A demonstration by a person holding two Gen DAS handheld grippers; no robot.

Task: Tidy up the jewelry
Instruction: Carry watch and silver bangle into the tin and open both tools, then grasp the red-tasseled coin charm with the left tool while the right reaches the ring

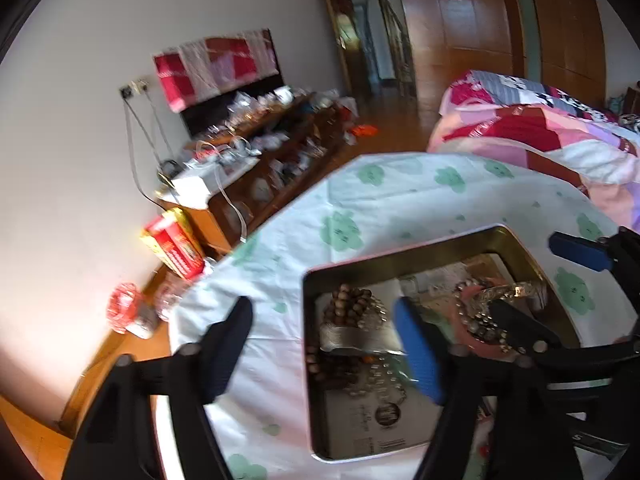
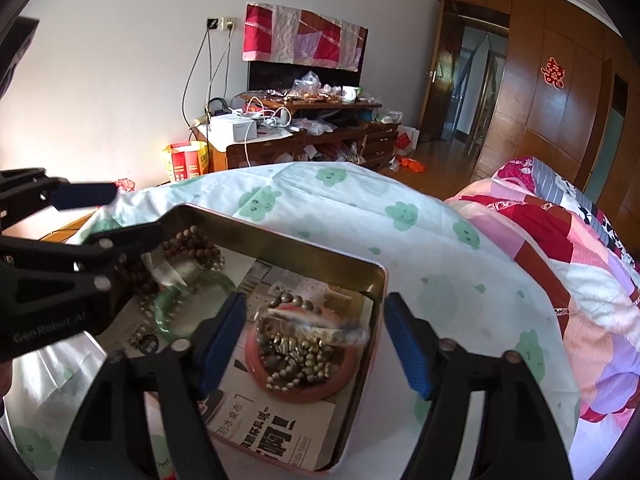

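A shallow metal tin (image 1: 520, 242) (image 2: 378, 280) lined with paper sits on a white cloth with green flowers. It holds wooden bead strings (image 1: 348, 304) (image 2: 196, 246), a green bangle (image 2: 168, 312), a silver bracelet (image 1: 356, 340), silver chains, and a pink dish (image 2: 348, 380) heaped with metal beads (image 2: 298, 354). My left gripper (image 1: 324, 350) is open, one finger over the tin's left edge, the other over the bracelets. My right gripper (image 2: 316, 344) is open above the pink dish, straddling the tin's right wall. The right gripper also shows in the left wrist view (image 1: 544, 292).
The cloth-covered table (image 1: 400, 200) (image 2: 420, 232) drops off at its far edge. A bed with a pink patchwork quilt (image 1: 540, 132) (image 2: 560, 240) lies on the right. A cluttered wooden cabinet (image 2: 304, 128) stands by the far wall. A red and yellow box (image 1: 176, 246) stands on the floor.
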